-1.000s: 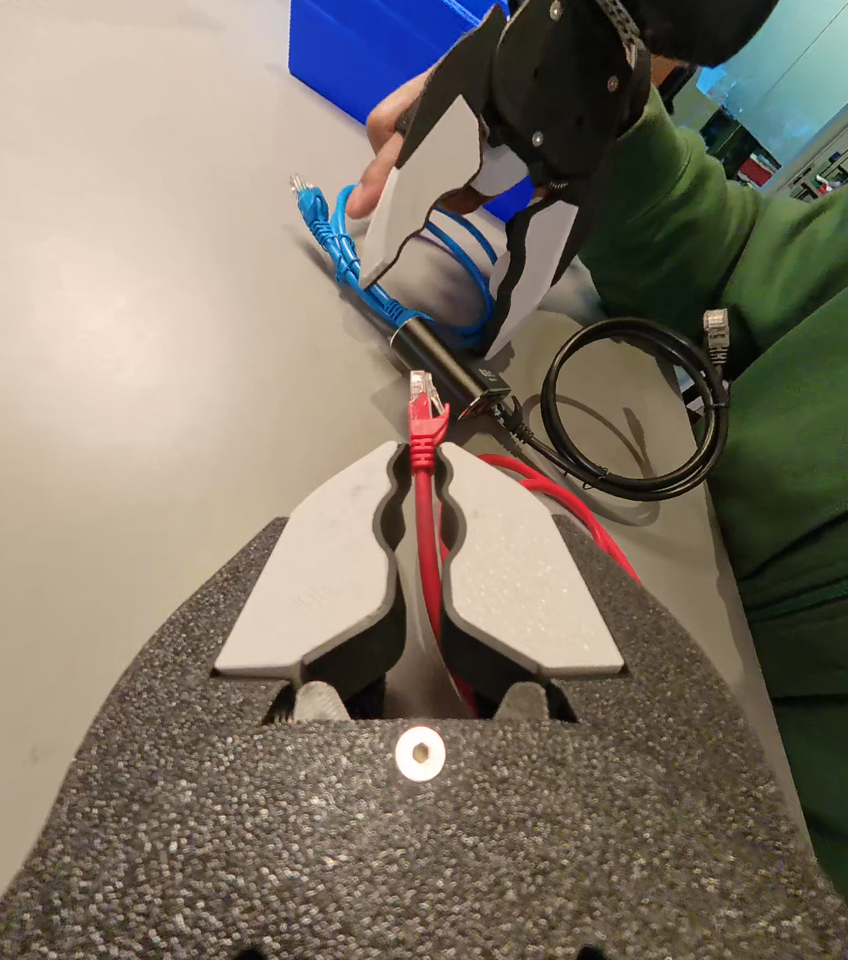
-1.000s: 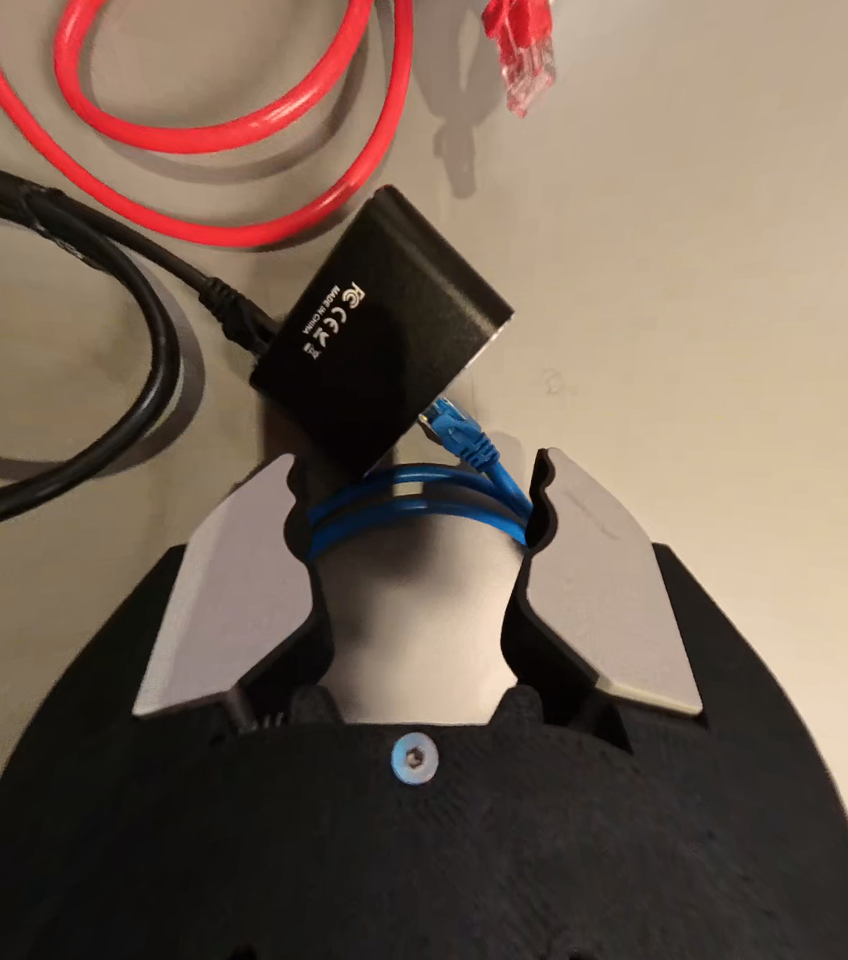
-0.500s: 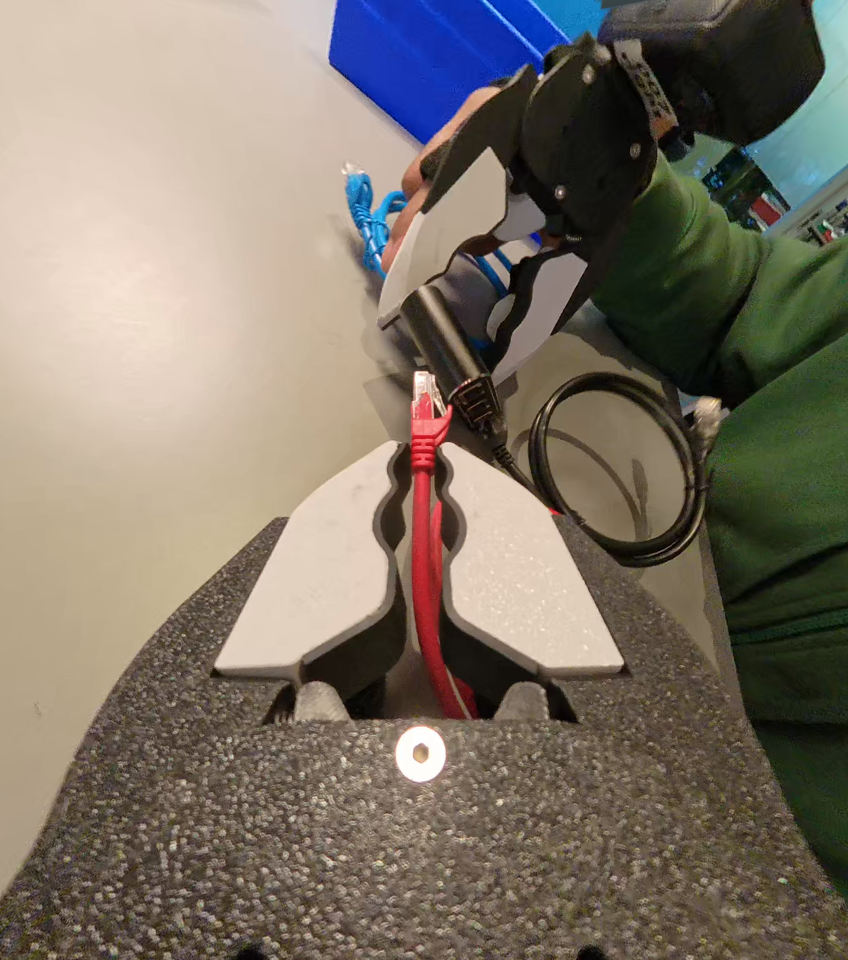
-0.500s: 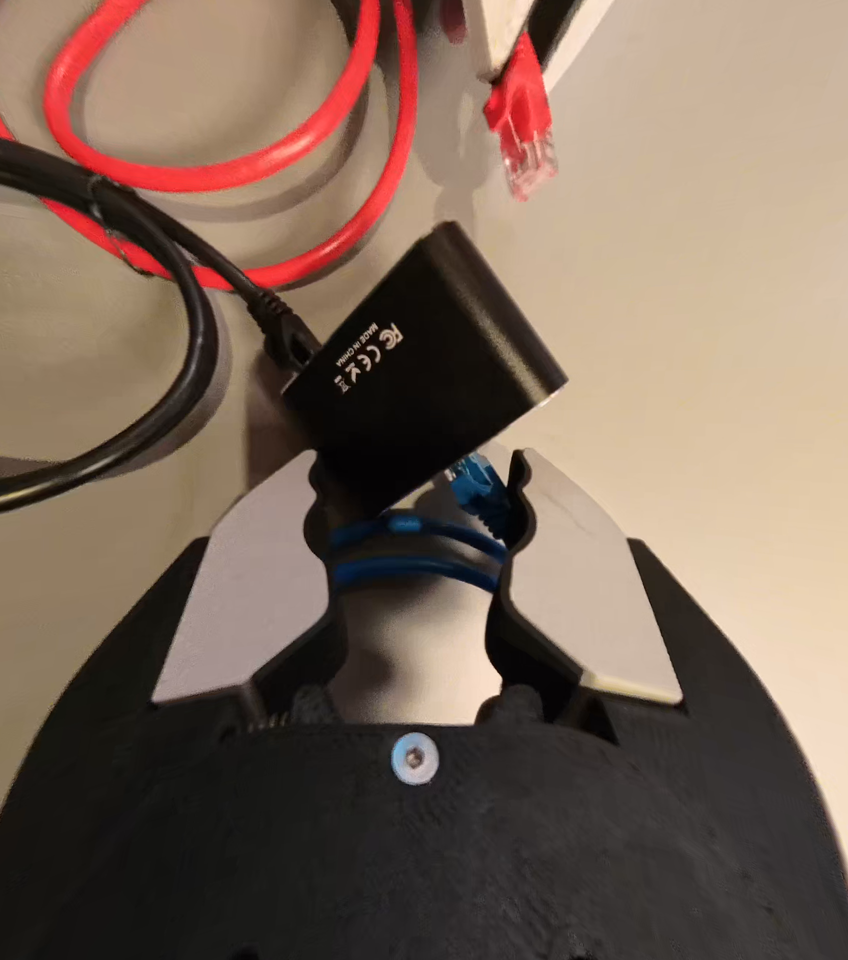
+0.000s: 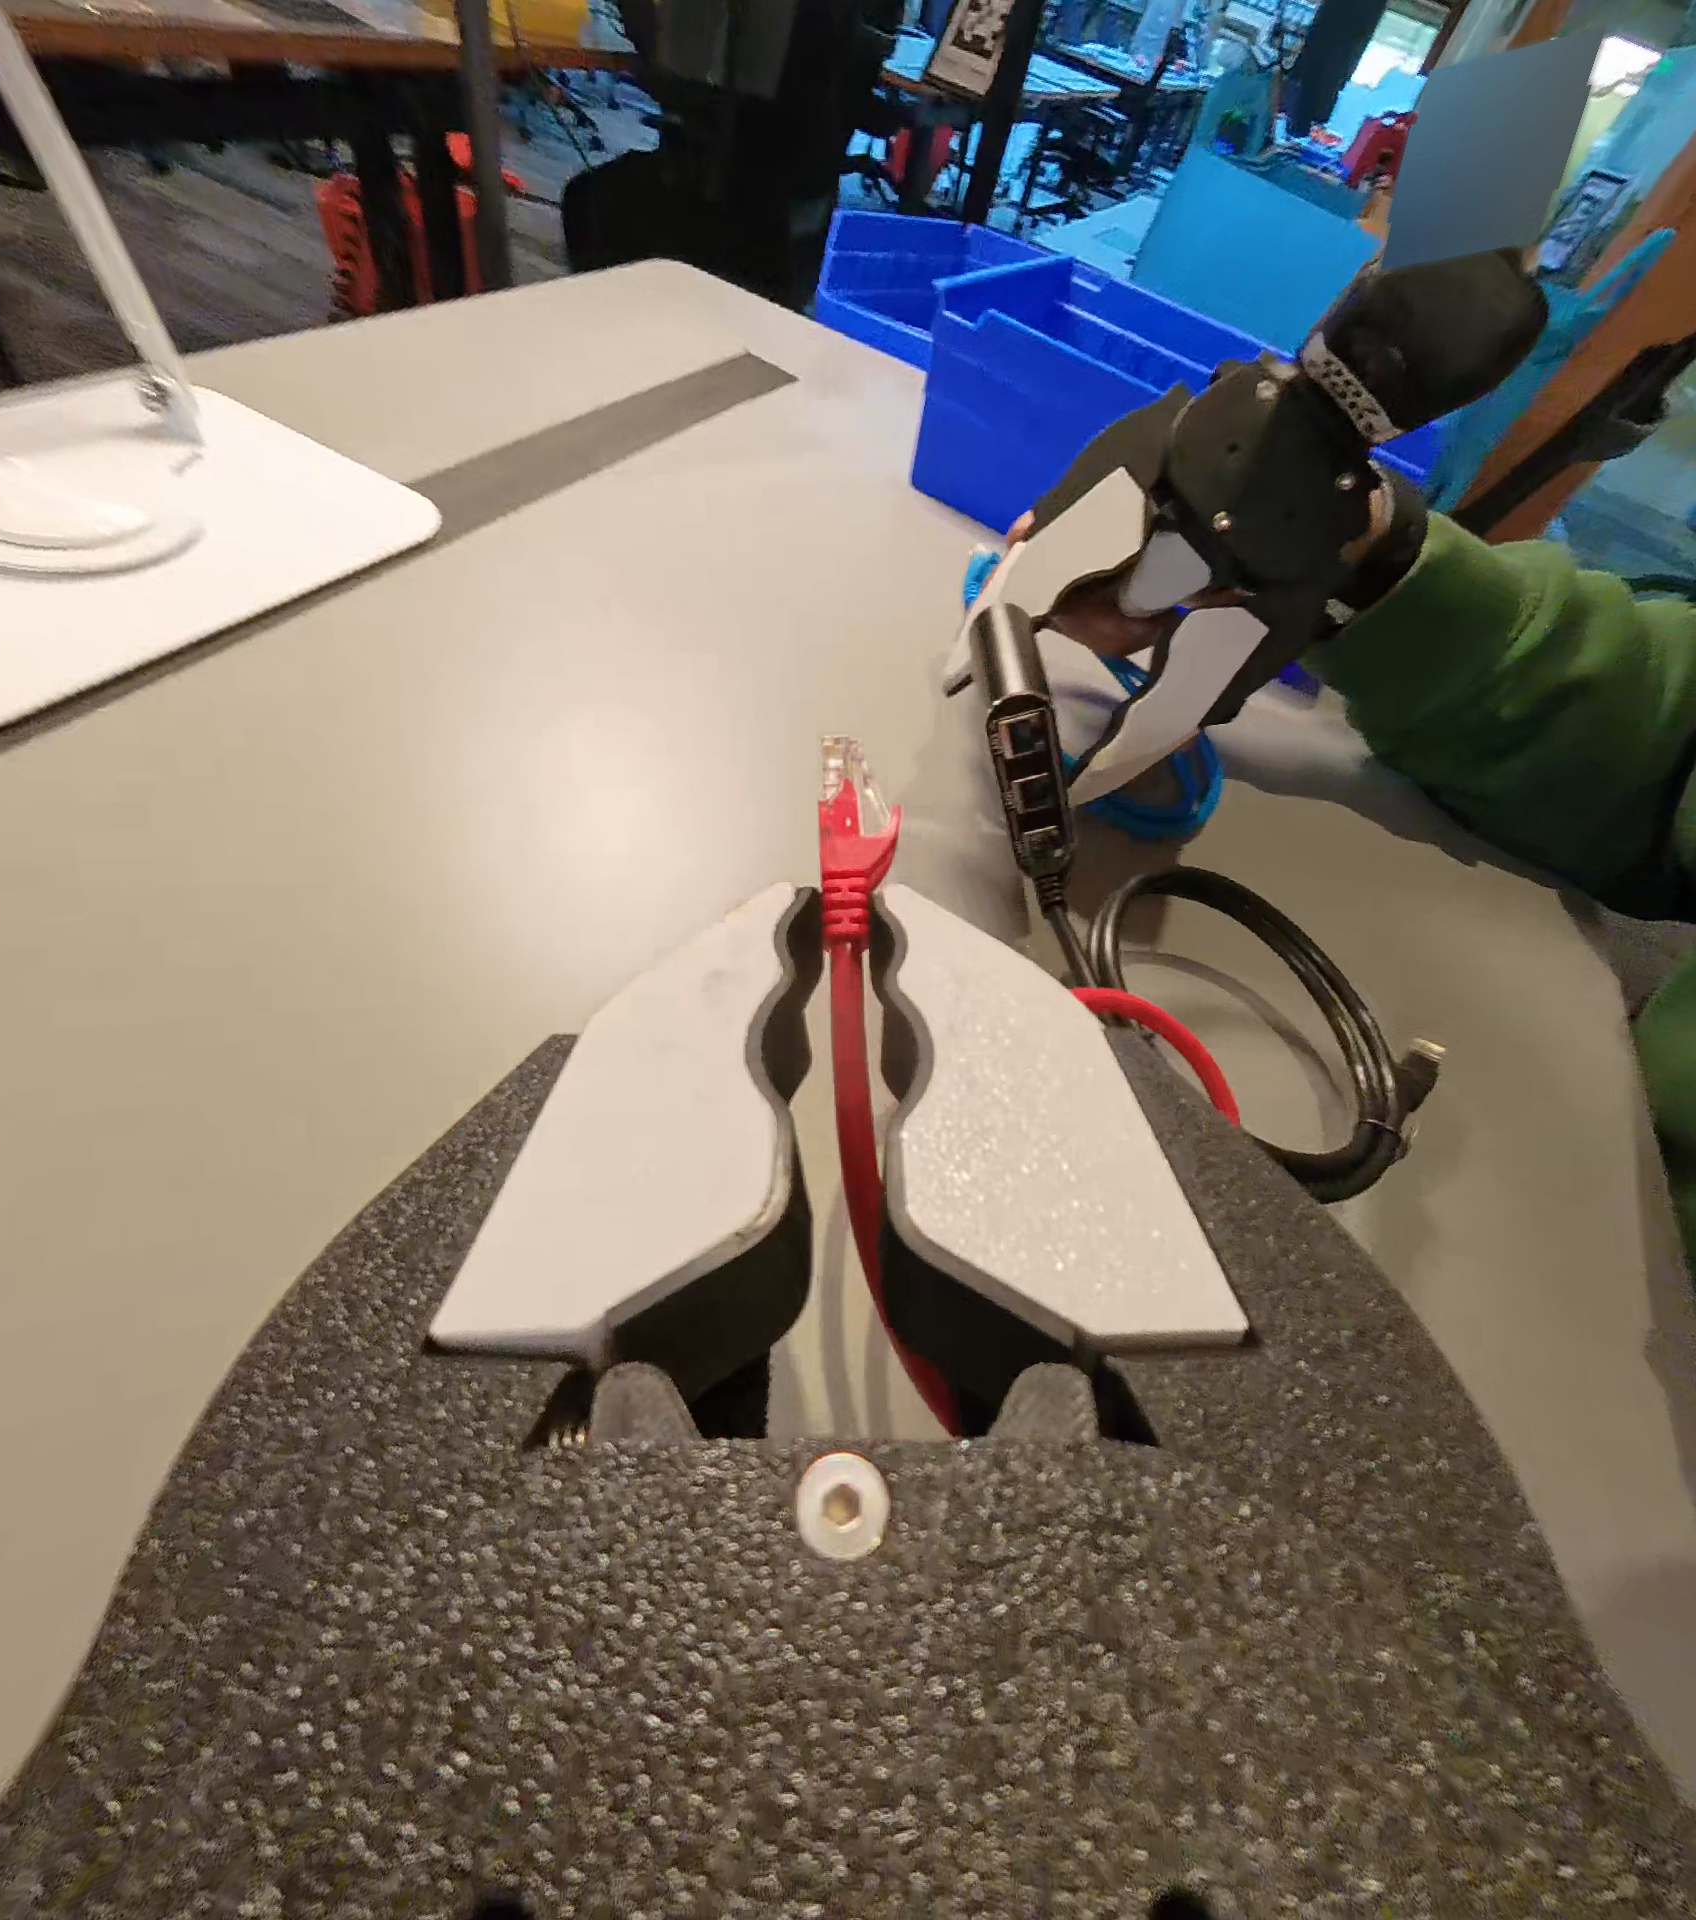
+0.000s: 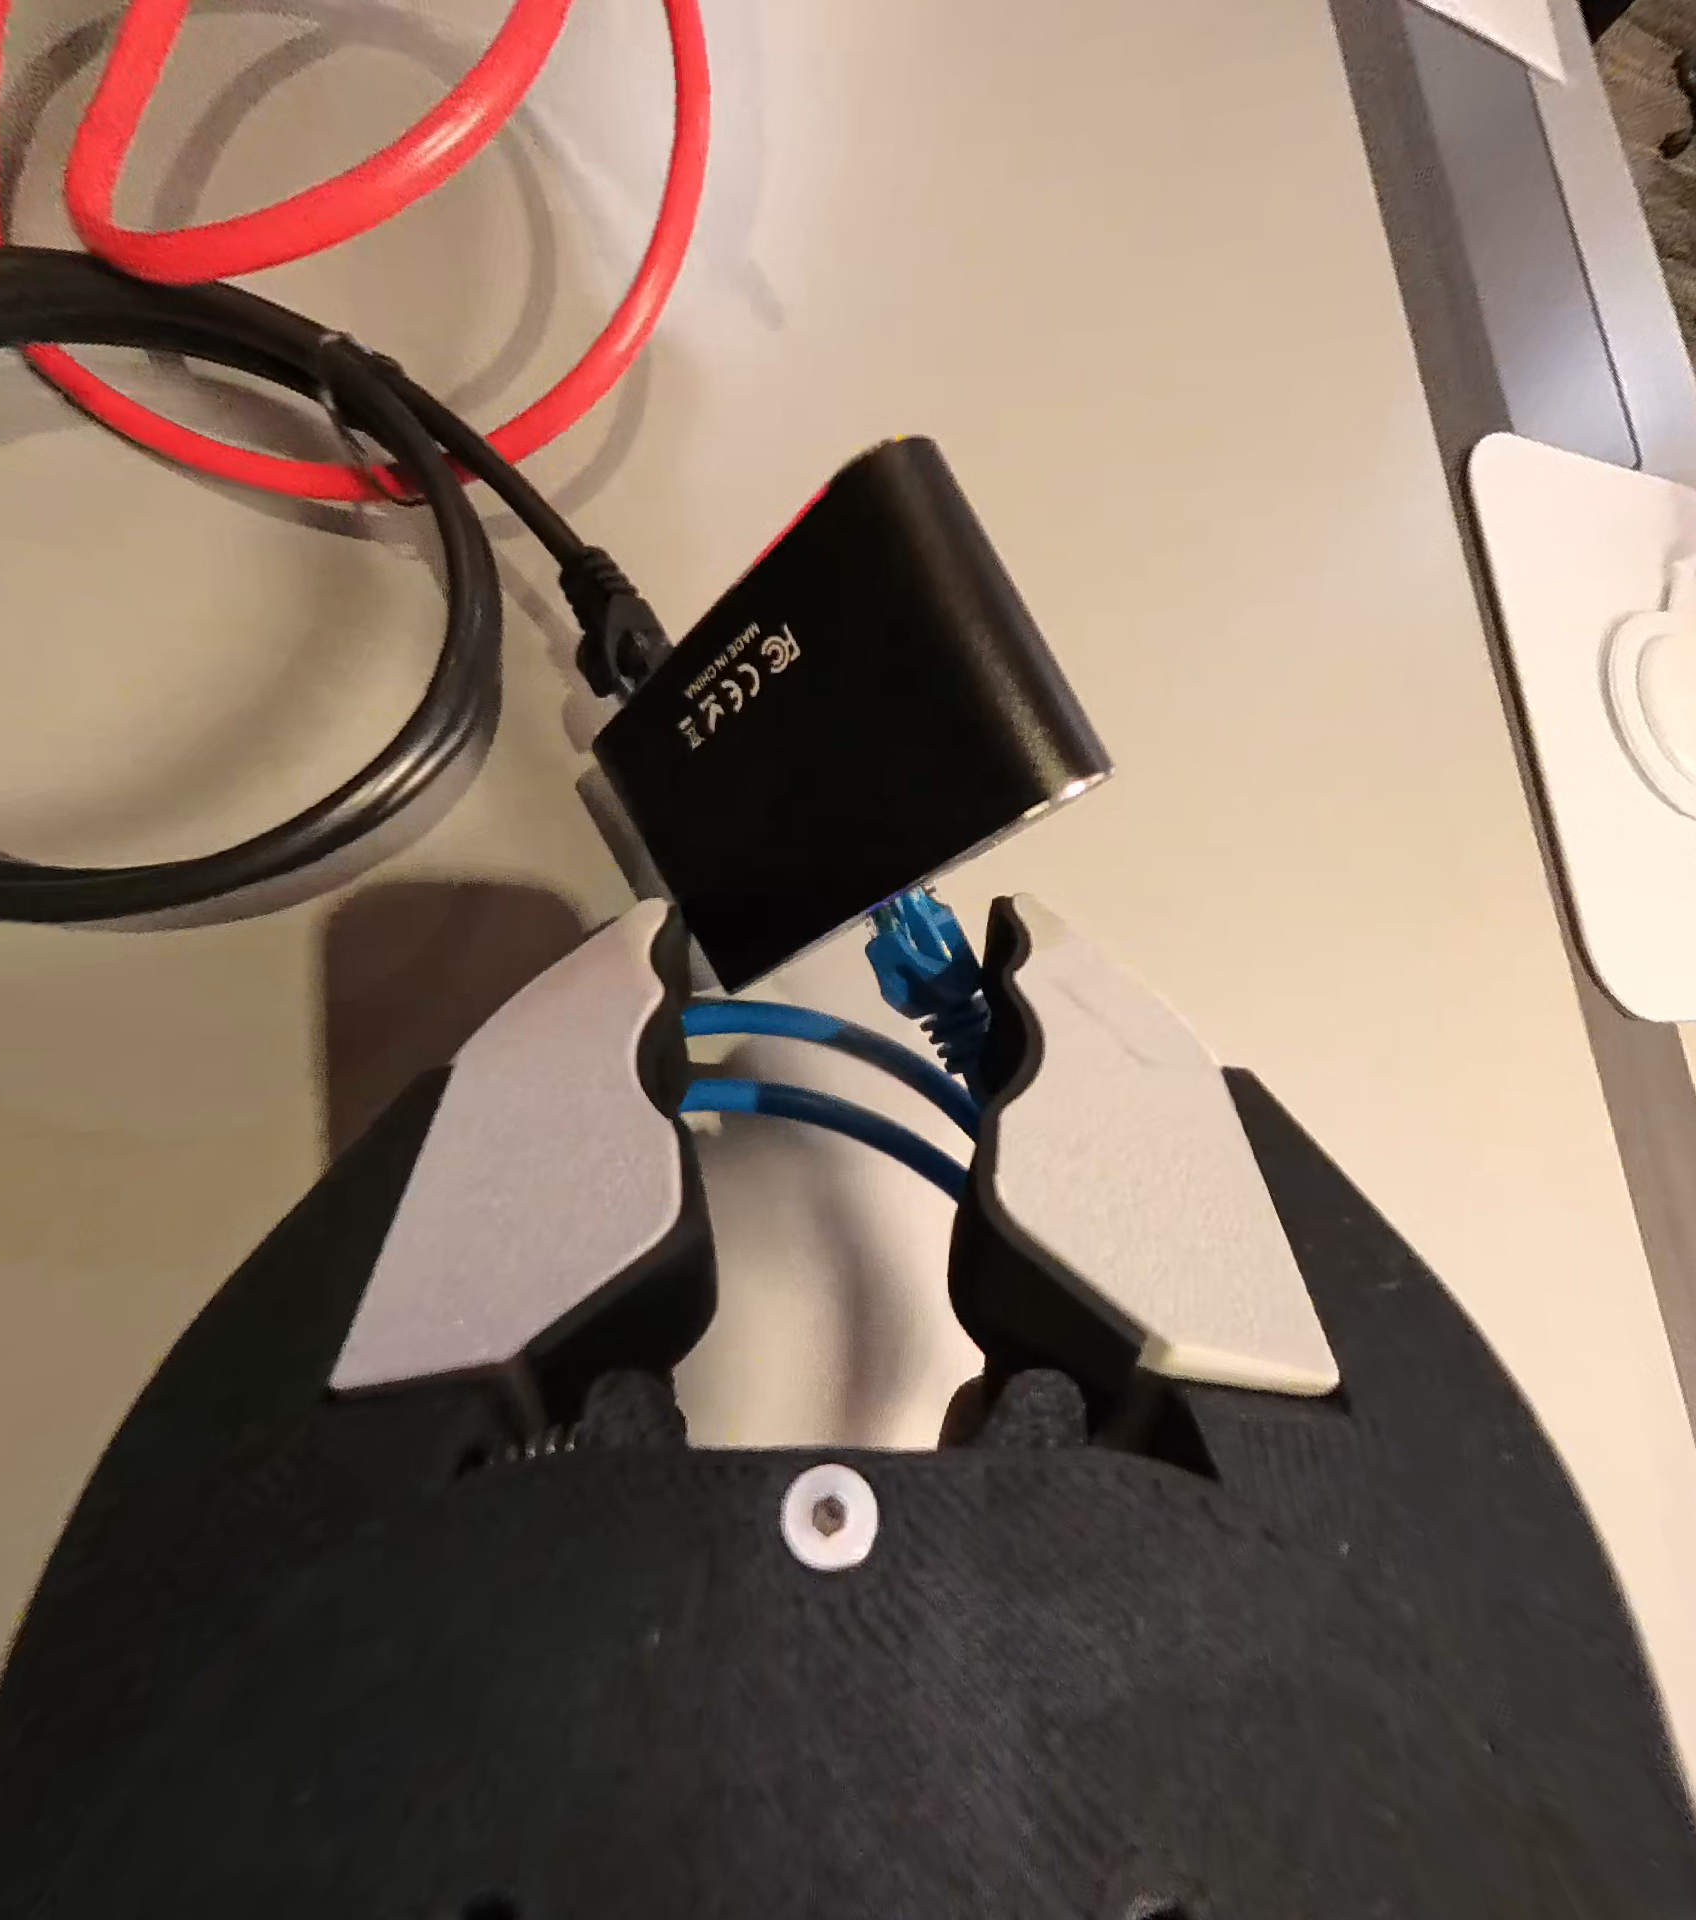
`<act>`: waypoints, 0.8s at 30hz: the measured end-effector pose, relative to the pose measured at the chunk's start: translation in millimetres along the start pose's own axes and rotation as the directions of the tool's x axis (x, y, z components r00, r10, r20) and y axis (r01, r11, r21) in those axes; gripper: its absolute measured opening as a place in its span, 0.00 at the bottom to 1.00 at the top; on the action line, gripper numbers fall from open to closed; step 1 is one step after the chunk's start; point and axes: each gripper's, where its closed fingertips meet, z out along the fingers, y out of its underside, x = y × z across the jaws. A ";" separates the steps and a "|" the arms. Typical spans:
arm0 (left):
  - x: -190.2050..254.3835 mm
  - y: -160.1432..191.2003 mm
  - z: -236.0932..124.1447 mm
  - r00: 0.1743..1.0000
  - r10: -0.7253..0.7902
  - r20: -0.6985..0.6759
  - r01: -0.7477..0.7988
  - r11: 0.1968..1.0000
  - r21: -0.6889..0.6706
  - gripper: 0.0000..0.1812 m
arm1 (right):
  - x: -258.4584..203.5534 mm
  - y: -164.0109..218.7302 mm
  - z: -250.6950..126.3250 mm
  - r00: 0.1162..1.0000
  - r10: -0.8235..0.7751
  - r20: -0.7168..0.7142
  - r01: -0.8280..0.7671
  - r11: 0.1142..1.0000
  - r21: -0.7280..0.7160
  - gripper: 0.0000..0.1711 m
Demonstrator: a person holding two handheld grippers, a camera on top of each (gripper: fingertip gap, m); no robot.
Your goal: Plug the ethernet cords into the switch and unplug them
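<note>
The left gripper (image 5: pixel 849 894) is clamped on the red cord (image 5: pixel 856 1091) just behind its plug (image 5: pixel 852 800), which sticks out past the fingertips, clear tip forward, in the air above the table (image 5: pixel 304 883). The cord runs back between the fingers, and a loop of it shows on the table beside the right finger (image 5: pixel 1041 1153).

The switch (image 6: pixel 849 717) is a small black box, held off the table and tilted. In the left wrist view it hangs to the right of the red plug and apart from it, its row of ports (image 5: pixel 1031 790) turned towards that plug. The right gripper (image 6: pixel 839 925) has its fingers partly closed around the switch's rear end; the left finger (image 6: pixel 553 1122) touches a corner of the box, but whether both fingers press it I cannot tell. A blue plug (image 6: pixel 911 951) sits at the switch's rear edge, just inside the right finger (image 6: pixel 1124 1143), and two strands of blue cord (image 6: pixel 802 1070) cross the gap between the fingers.

A black cord (image 6: pixel 553 540) is plugged into the port side of the switch and coils on the table beyond it, lying over the red cord's loops (image 6: pixel 387 239). A green sleeve (image 5: pixel 1550 727) reaches behind the right gripper. Blue bins (image 5: pixel 1020 384) stand on the table beyond the switch, and a white stand base (image 5: pixel 96 561) lies far to its left.
</note>
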 end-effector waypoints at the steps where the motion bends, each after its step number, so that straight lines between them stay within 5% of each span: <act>1: -3.8 -1.8 -4.2 1.000 0.011 0.019 -0.011 1.000 0.005 0.05 | 1.6 -0.3 -1.9 1.000 0.001 -0.007 -0.001 1.000 0.003 0.31; 8: -28.3 -24.8 -44.4 0.994 0.014 0.109 -0.027 0.993 0.117 0.05 | 10.6 -4.2 -19.3 0.998 0.069 -0.010 -0.068 0.995 0.077 0.17; 13: -33.4 -14.2 -37.0 0.994 -0.004 0.107 -0.006 0.996 0.087 0.05 | 2.4 2.6 -9.1 0.995 0.086 0.040 -0.089 0.994 0.063 0.12; 17: -29.0 -4.8 -23.7 0.996 0.001 0.084 -0.005 0.999 0.050 0.05 | 3.9 -2.6 -12.6 0.994 0.100 0.052 -0.104 0.990 0.093 0.16; 24: -23.0 9.2 -6.7 0.999 -0.007 0.041 0.007 1.000 -0.005 0.05 | 12.7 -4.1 -10.2 0.993 0.083 0.090 -0.088 0.994 0.061 0.38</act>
